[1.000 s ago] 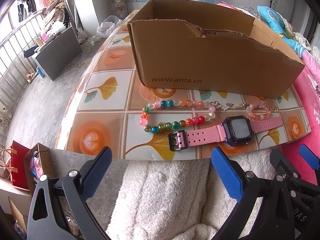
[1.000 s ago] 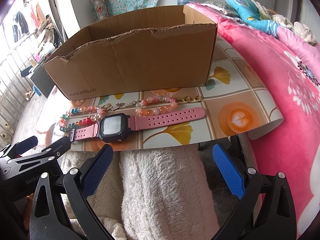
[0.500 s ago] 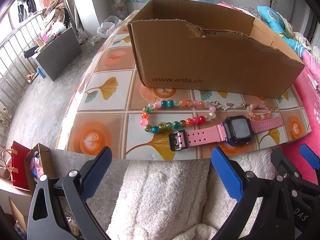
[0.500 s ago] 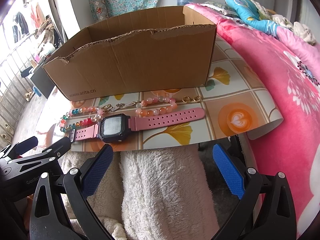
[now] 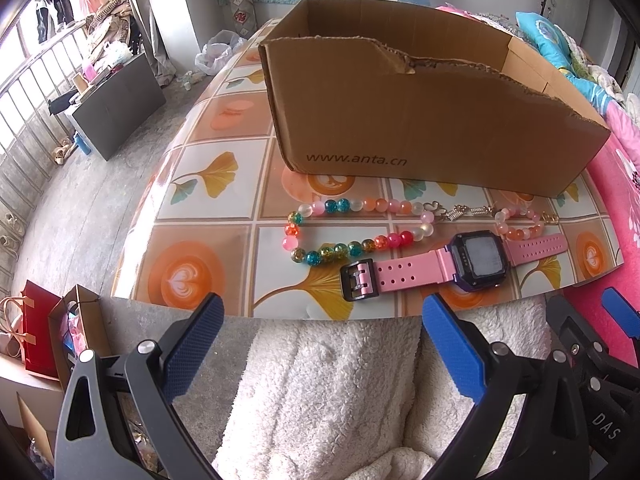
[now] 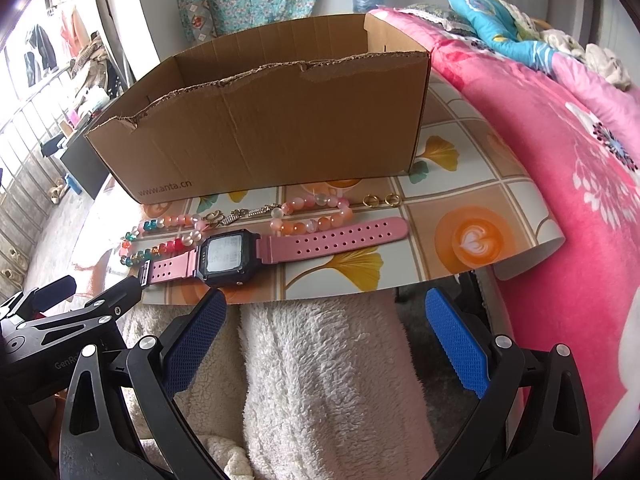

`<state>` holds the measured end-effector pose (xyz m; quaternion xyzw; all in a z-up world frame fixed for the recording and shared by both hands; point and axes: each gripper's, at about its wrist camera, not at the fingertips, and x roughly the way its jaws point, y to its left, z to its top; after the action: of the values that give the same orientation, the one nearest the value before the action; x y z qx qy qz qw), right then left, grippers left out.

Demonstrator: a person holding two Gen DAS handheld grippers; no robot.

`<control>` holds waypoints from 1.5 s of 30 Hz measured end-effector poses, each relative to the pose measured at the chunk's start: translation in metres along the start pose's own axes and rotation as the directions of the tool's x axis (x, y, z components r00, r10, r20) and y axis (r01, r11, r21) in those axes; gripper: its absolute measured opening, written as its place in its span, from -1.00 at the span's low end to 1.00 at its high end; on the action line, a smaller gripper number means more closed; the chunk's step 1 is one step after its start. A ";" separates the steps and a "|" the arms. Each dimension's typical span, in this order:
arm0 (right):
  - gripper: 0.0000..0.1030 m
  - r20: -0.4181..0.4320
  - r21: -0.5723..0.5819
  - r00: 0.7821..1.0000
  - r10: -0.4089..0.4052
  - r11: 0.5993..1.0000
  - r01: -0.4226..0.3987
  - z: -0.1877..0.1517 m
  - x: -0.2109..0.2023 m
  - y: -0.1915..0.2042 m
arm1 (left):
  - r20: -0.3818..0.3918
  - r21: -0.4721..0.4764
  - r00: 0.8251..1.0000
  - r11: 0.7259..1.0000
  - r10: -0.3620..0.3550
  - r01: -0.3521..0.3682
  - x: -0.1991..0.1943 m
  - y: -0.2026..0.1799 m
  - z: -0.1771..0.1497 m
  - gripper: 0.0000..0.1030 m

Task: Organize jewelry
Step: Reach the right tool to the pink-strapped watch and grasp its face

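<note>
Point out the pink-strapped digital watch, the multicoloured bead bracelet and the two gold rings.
Pink-strapped digital watch (image 6: 222, 258): right wrist view, on its screen.
Multicoloured bead bracelet (image 5: 336, 251): left wrist view, on its near row of beads.
Two gold rings (image 6: 371, 201): right wrist view, on the left ring's band.

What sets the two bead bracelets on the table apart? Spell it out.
The multicolored bracelet mixes teal, red, orange, gold and pale beads; the pink bracelet keeps to pink, peach and pale ones. The multicolored bracelet makes the longer loop, the pink bracelet a shorter one. The multicolored bracelet lies by the buckle end of the watch, the pink bracelet by its holed strap end. Both lie flat between the watch and the cardboard box.
</note>
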<state>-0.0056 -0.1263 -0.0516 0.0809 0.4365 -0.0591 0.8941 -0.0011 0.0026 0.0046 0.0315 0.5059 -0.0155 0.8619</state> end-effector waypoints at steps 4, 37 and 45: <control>0.87 0.004 -0.001 1.000 -0.002 1.000 0.002 0.000 0.000 0.001 | -0.003 0.000 1.000 1.000 -0.002 0.002 0.003 0.002 -0.001 0.89; 0.51 -0.067 -0.720 0.970 0.236 0.661 -0.210 -0.005 0.048 0.082 | 0.101 0.318 0.900 0.871 -0.424 0.374 0.004 0.040 -0.017 0.89; 0.45 -0.056 -0.792 0.977 0.205 0.587 -0.168 -0.016 0.049 0.086 | 0.121 0.531 0.924 0.810 -0.362 0.248 0.005 0.001 -0.054 0.76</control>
<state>0.0272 -0.0408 -0.0923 -0.2789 0.3877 0.2325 0.8472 -0.0456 0.0079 -0.0254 0.1727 0.3854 -0.2900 0.8588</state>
